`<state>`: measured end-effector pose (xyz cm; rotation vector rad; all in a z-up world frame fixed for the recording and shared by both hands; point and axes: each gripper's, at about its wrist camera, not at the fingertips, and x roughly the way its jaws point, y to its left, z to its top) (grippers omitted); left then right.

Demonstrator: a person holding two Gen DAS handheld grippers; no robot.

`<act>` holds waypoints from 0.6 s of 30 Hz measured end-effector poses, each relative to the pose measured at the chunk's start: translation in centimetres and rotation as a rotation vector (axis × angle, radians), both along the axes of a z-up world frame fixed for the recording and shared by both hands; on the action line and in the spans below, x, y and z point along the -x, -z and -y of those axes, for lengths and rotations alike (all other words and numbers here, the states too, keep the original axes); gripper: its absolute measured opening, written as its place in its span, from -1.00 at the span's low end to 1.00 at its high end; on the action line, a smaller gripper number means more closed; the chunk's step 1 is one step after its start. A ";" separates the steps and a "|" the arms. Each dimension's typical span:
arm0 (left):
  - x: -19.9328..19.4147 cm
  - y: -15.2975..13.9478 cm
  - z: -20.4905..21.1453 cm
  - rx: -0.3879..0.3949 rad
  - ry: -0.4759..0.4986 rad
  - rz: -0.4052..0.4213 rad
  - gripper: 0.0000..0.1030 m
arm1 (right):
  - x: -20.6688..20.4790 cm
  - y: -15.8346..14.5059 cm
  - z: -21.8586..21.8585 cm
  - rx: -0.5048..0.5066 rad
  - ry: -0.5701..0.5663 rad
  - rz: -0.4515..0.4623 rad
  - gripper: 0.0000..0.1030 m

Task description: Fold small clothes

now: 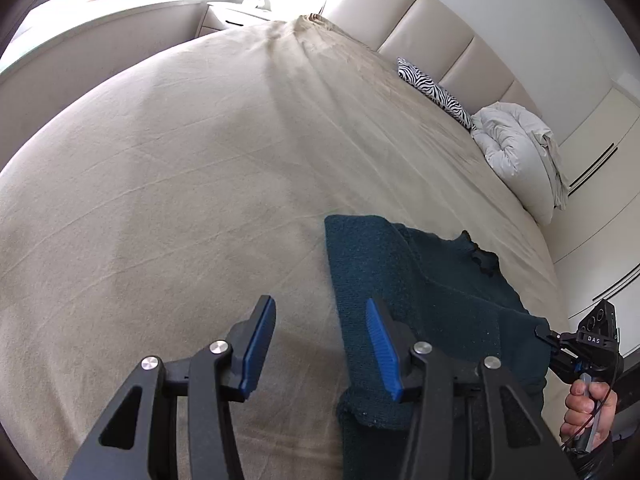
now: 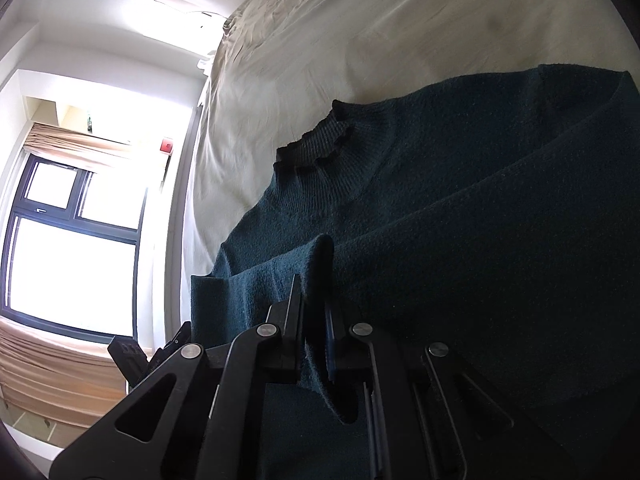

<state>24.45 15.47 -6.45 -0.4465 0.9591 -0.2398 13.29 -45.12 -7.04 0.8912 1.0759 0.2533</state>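
Teal sweater (image 1: 432, 300) flat on bed (image 1: 180, 180). Right tongs (image 2: 316, 320) clamped on a sweater fold; left tongs (image 1: 320, 348) apart, empty. Risk: 1-sided pull drags knit, skews the fold.

Home bedrm: bed (image 1: 180, 140), padded headboard (image 1: 432, 28), window (image 2: 72, 240).

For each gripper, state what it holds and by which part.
Right gripper pinches a fold of the teal sweater near its edge. Left gripper holds nothing.
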 end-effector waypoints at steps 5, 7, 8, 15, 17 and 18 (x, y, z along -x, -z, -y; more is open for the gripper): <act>-0.9 0.4 1.3 -0.022 0.037 -0.025 -0.04 | 0.1 0.2 1.7 0.030 0.033 -0.013 -0.87; -1.6 0.5 1.8 -0.030 0.044 -0.030 -0.04 | 0.1 0.6 1.9 0.045 0.042 -0.024 -0.87; -2.0 0.6 1.8 -0.030 0.042 -0.034 -0.04 | 0.1 0.7 2.1 0.049 0.046 -0.027 -0.87; -4.2 1.0 2.3 -0.023 0.048 -0.060 -0.14 | 0.5 1.3 2.3 0.061 0.049 -0.036 -0.86; -4.8 1.0 2.5 -0.022 0.062 -0.066 -0.25 | 0.7 1.4 2.0 0.061 0.034 -0.037 -0.83; -5.2 1.1 2.5 -0.018 0.071 -0.073 -0.33 | 0.9 1.5 1.8 0.060 0.031 -0.037 -0.82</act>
